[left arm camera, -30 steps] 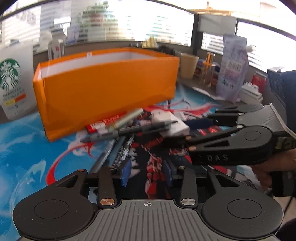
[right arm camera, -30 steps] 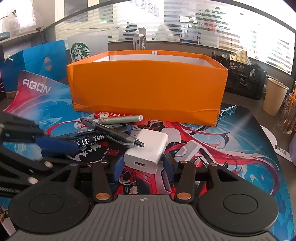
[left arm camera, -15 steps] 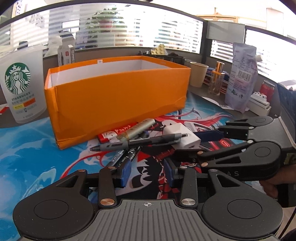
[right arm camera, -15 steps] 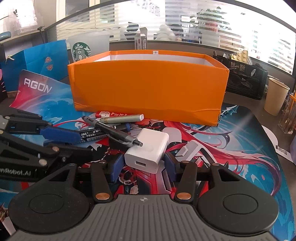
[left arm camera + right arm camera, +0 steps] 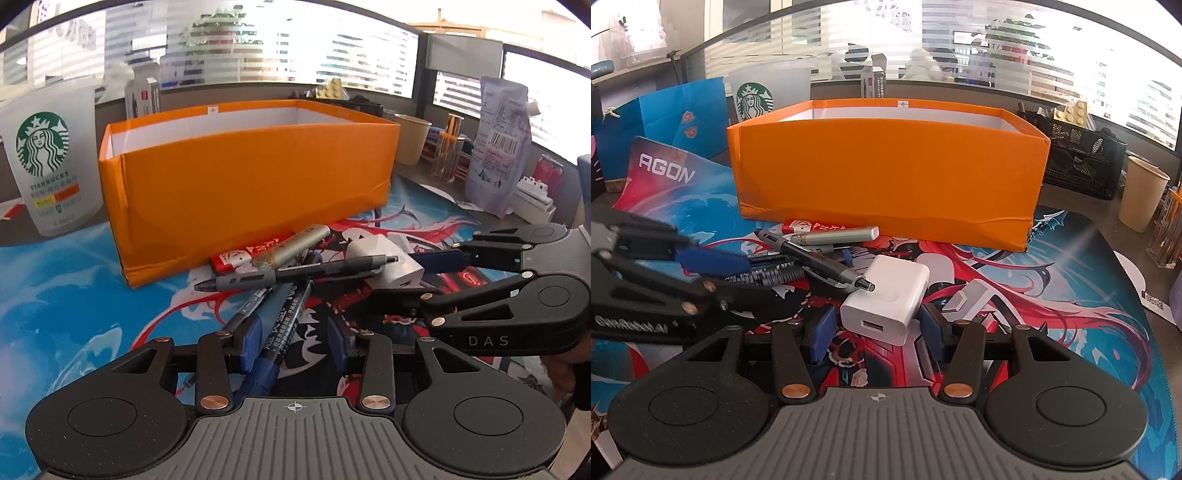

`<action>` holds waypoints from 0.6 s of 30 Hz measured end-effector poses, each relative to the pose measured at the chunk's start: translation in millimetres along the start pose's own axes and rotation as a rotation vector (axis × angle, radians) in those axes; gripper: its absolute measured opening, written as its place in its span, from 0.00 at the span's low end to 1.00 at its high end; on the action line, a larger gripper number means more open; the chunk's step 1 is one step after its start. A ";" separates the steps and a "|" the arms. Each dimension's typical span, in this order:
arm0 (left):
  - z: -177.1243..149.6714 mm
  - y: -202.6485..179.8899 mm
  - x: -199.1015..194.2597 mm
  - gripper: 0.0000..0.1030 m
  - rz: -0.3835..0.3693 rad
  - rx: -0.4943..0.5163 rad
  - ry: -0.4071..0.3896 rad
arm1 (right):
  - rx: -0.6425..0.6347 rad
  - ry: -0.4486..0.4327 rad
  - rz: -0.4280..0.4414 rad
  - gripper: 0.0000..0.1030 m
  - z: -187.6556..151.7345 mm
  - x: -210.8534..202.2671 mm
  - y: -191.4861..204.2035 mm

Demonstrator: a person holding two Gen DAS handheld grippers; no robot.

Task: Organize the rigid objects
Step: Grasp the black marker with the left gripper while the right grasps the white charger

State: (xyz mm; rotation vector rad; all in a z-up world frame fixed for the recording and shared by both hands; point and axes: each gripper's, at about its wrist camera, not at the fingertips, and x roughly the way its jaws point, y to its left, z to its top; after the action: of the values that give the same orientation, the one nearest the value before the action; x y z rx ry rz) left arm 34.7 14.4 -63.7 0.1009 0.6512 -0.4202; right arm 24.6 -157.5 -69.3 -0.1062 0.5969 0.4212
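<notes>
1. Left wrist view: the left gripper points down at a slant over the printed desk mat, low above the pile of pens. Its blue pads stand partly open with a black marker and a blue pen running between them; the left pad lies against the marker's side, but I cannot tell whether the pads press it. A grey pen lies crosswise on top of the pile, its rear end resting on the white charger. A gold marker and a red pack lie just before the orange box. The right gripper reaches in from the right, held level and low; a hand shows behind it.

2. Right wrist view: the right gripper tilts down at the white charger, which sits between its partly open pads; a gap shows on each side, so nothing is gripped. The left gripper comes in from the left among the pens. The orange box stands behind the pile, near it.
</notes>
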 end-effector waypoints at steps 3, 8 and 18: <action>-0.2 -2.6 0.7 0.35 0.013 0.010 -0.005 | 0.001 0.000 -0.002 0.47 -0.3 0.5 -0.5; -0.3 -6.0 -0.4 0.13 0.029 -0.006 -0.007 | 0.027 -0.006 -0.025 0.44 0.3 1.9 -1.1; 0.0 -10.7 -9.7 0.10 -0.024 -0.065 0.025 | 0.001 -0.001 -0.059 0.39 1.9 -0.4 -4.3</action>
State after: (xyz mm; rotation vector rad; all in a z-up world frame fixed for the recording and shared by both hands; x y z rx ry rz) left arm 23.4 8.0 -57.4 0.0366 0.6912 -0.4208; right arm 27.1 -161.1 -67.5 -0.1219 0.5915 0.3640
